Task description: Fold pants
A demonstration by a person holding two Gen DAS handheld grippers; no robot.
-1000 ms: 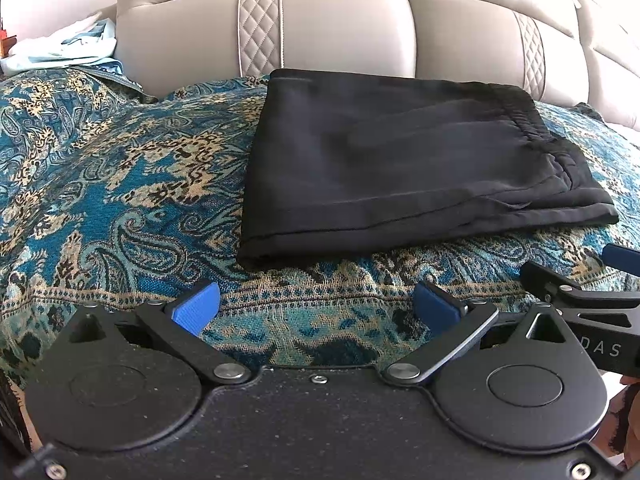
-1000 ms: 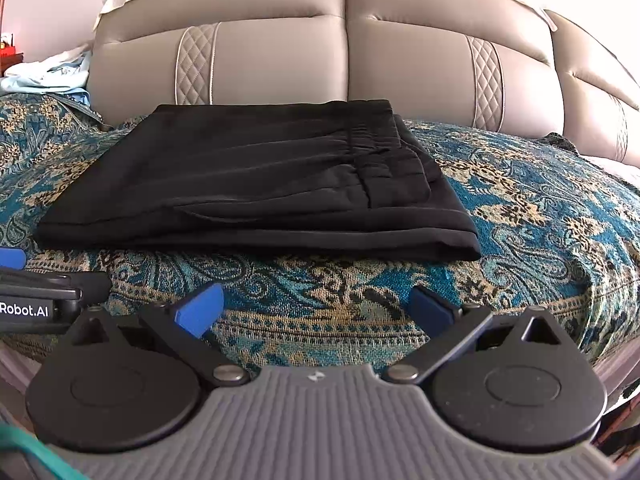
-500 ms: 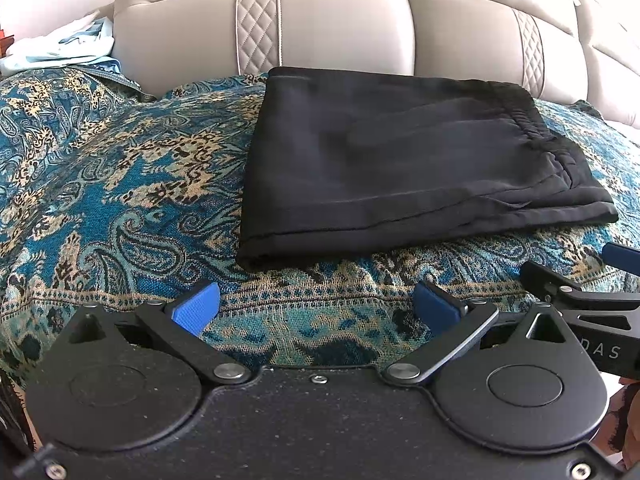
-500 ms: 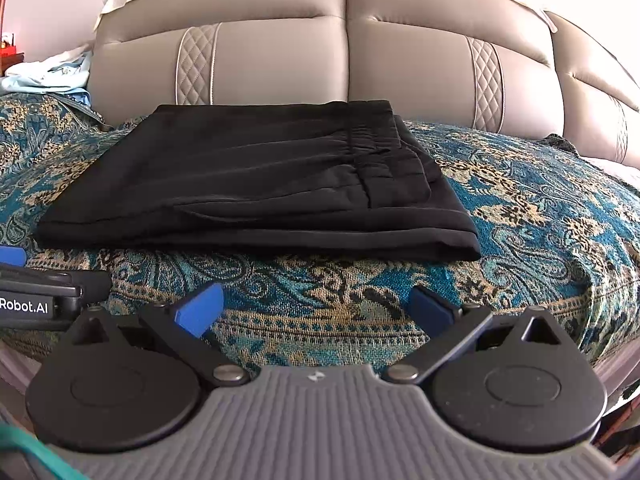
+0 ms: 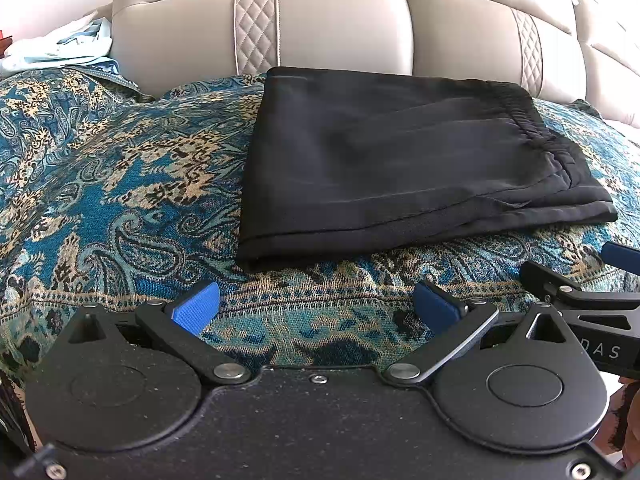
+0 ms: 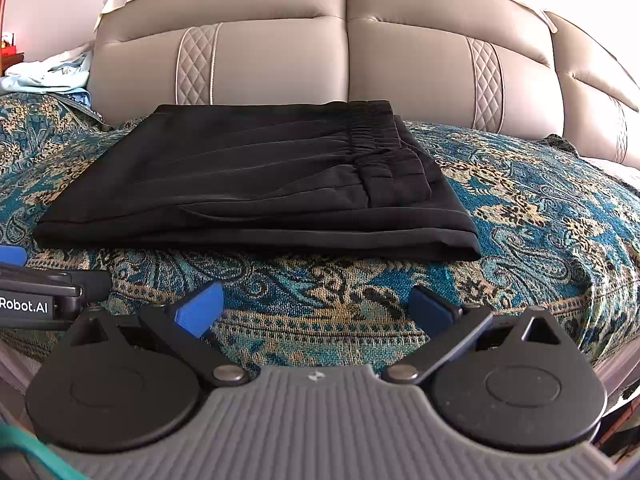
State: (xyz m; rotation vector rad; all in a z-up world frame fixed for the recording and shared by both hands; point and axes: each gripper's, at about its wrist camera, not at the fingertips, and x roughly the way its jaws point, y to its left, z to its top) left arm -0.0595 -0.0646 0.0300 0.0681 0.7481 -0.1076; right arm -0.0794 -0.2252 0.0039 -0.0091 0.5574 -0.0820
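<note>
Black pants (image 5: 400, 160) lie folded in a flat rectangle on a bed, the gathered waistband (image 5: 532, 128) on top at the right end. The right wrist view shows the same pants (image 6: 256, 184) straight ahead. My left gripper (image 5: 316, 306) hovers open over the bed's front edge, short of the pants' near left corner, with nothing between its blue pads. My right gripper (image 6: 316, 308) is open too, just short of the pants' near edge, empty. Each view catches the other gripper at its side edge.
A blue and gold paisley bedspread (image 5: 120, 184) covers the bed. A beige padded headboard (image 6: 344, 60) rises behind the pants. Pale crumpled cloth (image 5: 60, 48) lies at the far left by the headboard.
The left wrist view has shifted very slightly; the pants and the right gripper have not visibly moved.
</note>
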